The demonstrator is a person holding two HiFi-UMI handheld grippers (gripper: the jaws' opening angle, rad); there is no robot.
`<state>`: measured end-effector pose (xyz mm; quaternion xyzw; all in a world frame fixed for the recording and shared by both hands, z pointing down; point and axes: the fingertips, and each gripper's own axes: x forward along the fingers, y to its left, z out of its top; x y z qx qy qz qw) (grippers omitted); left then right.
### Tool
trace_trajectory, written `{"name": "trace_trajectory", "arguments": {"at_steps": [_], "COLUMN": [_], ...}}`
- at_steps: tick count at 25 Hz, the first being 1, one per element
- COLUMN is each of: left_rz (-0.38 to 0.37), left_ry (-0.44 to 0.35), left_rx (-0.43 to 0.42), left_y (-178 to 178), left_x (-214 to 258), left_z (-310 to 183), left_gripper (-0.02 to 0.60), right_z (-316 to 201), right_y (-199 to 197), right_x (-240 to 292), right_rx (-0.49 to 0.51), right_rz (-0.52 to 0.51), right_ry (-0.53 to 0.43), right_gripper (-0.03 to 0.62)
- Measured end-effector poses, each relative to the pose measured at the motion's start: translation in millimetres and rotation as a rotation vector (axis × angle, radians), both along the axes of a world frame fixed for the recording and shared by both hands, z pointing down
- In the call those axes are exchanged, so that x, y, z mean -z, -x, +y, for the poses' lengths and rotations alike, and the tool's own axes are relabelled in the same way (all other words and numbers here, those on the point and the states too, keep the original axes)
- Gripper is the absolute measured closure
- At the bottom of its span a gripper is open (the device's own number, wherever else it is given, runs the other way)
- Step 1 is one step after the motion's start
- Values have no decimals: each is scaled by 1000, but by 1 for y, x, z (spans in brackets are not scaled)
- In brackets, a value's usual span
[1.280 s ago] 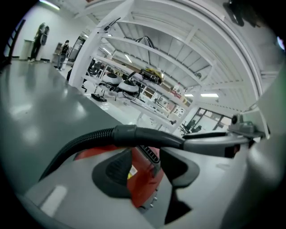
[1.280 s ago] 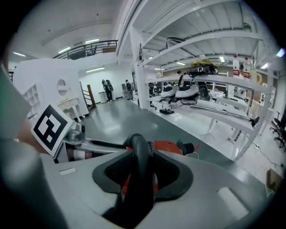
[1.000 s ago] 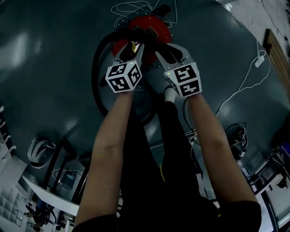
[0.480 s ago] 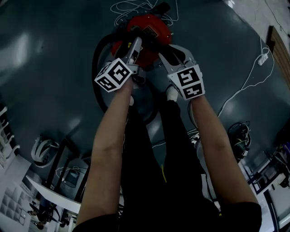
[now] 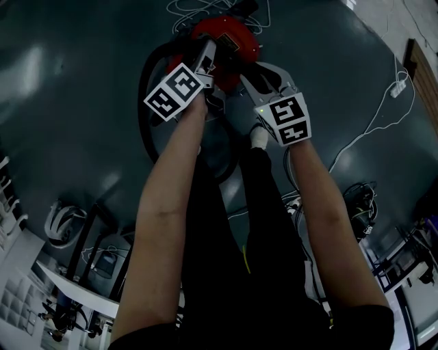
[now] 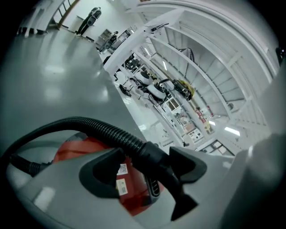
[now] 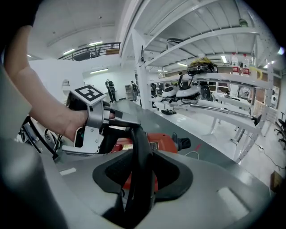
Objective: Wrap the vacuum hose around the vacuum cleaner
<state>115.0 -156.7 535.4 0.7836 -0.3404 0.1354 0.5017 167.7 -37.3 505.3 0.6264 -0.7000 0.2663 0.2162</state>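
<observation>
My left tongs point(image 6: 145, 167) have just been opening, hose point(image 6: 107, 129) loose between them; only my right tongs point(image 7: 142, 179) clench it, so it may uncoil.

I stand on a dark grey, glossy floor point(image 5: 75, 82) that mirrors the ceiling lights in pale patches. The red vacuum cleaner point(image 5: 236, 37) sits on it ahead of me. 1 wide loop of its black hose point(image 5: 142, 109) lies on the floor at its left. A tangle of thin white cable point(image 5: 183, 9) lies just beyond the cleaner. Well apart to the right, a white cord point(image 5: 350, 145) trails across the floor to a power strip point(image 5: 395, 89).
</observation>
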Motion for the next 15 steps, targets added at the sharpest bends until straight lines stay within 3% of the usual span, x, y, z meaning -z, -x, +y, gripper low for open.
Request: {"name": "trace_trajectory", "arguments": {"at_steps": [4, 10, 15], "left_rz": [-59, -139, -195], "left_ry": [-41, -134, -155], "left_rx": [-64, -230, -302], "left_y": [-5, -26, -30], "left_x": [1, 9, 9], "left_z": [3, 16, 20], "left_gripper": [253, 268, 271], "right_z": [5, -1, -25], "right_y": [2, 2, 7], "right_x": [-14, -20, -20], "right_rx": [20, 36, 86], "right_rz": [0, 32, 46], "right_ry": [52, 80, 95], "right_gripper": [453, 438, 413]}}
